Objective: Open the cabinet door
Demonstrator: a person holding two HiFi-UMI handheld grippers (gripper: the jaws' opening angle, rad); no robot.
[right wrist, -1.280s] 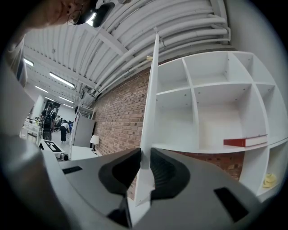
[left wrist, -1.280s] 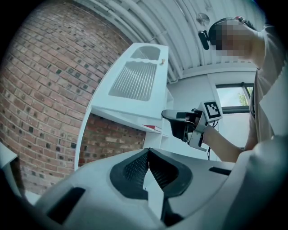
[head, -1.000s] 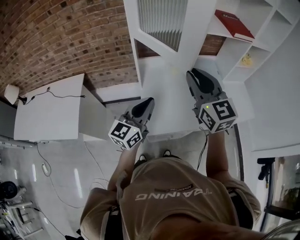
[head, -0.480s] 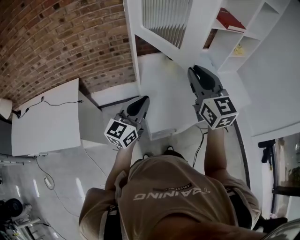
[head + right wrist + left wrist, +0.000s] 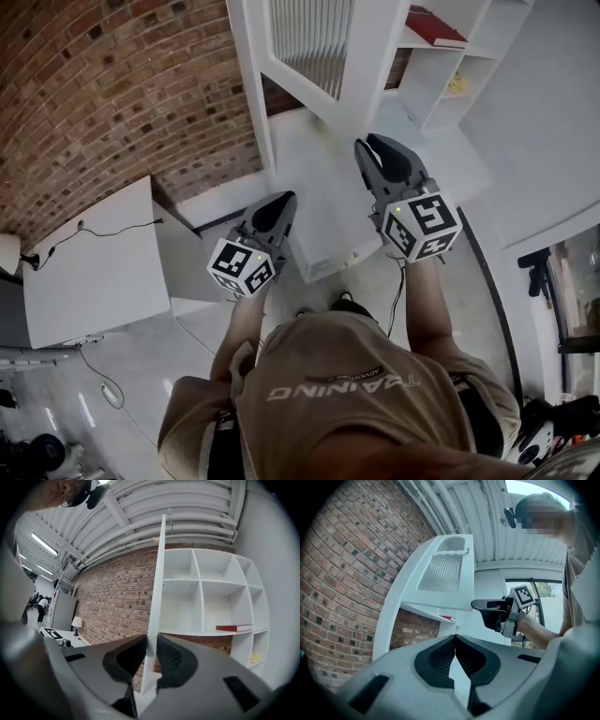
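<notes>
The white cabinet door [image 5: 373,66], with a ribbed glass panel [image 5: 309,33], stands swung out from the white shelves. In the right gripper view I see the door [image 5: 158,588] edge-on, running up between the jaws. My right gripper [image 5: 367,142] [image 5: 151,649] is shut on that door edge, the pads pressing both faces. My left gripper [image 5: 282,200] [image 5: 455,638] hangs lower left of the door, its tips together with nothing between them. From the left gripper view the door [image 5: 440,569] and the right gripper [image 5: 480,605] show ahead.
Open white shelves [image 5: 211,597] hold a red book [image 5: 233,628] [image 5: 433,26] and a small yellow item [image 5: 254,657]. A brick wall [image 5: 112,84] runs behind. At left stands a white desk [image 5: 94,272] with a cable; a lamp [image 5: 76,622] is far off.
The right gripper has moved left in the head view with the door edge in it, and the door stands further out from the shelves. The left gripper has shifted a little alongside.
</notes>
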